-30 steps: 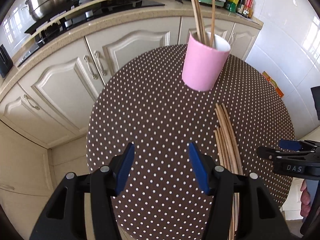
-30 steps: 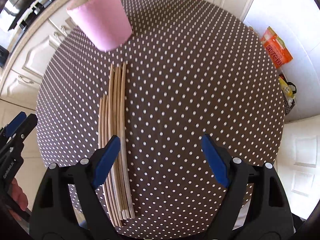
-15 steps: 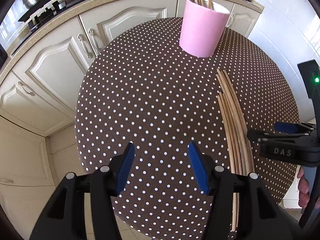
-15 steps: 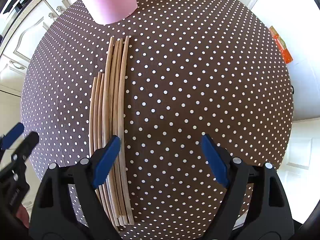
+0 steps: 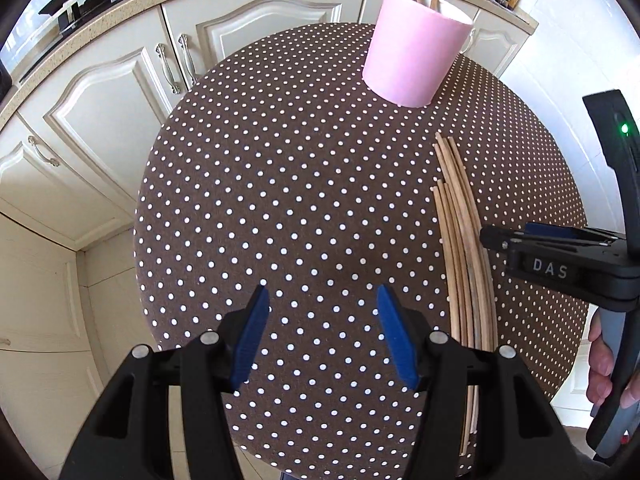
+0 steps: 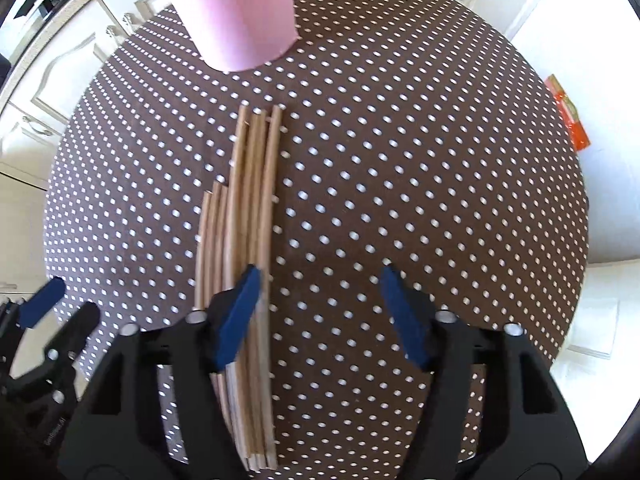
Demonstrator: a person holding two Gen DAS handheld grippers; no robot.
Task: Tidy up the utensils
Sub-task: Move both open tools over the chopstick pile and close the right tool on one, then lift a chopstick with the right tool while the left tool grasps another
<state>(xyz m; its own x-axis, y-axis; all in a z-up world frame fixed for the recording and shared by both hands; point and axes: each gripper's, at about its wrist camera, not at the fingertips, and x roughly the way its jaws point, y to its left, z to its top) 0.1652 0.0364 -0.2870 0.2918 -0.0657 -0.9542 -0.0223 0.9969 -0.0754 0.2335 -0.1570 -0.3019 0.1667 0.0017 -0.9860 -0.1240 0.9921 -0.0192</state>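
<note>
Round polka-dot table (image 5: 320, 184), cream kitchen cabinets (image 5: 120, 92) behind, white floor (image 6: 624, 128)

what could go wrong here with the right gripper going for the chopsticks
The right gripper is closing with nothing between its jaws; the loose chopsticks lie under its left finger, so it may grab air or scatter them. Their near ends reach the table edge and could roll off. A clumsy lift might also knock the pink cup.
</note>
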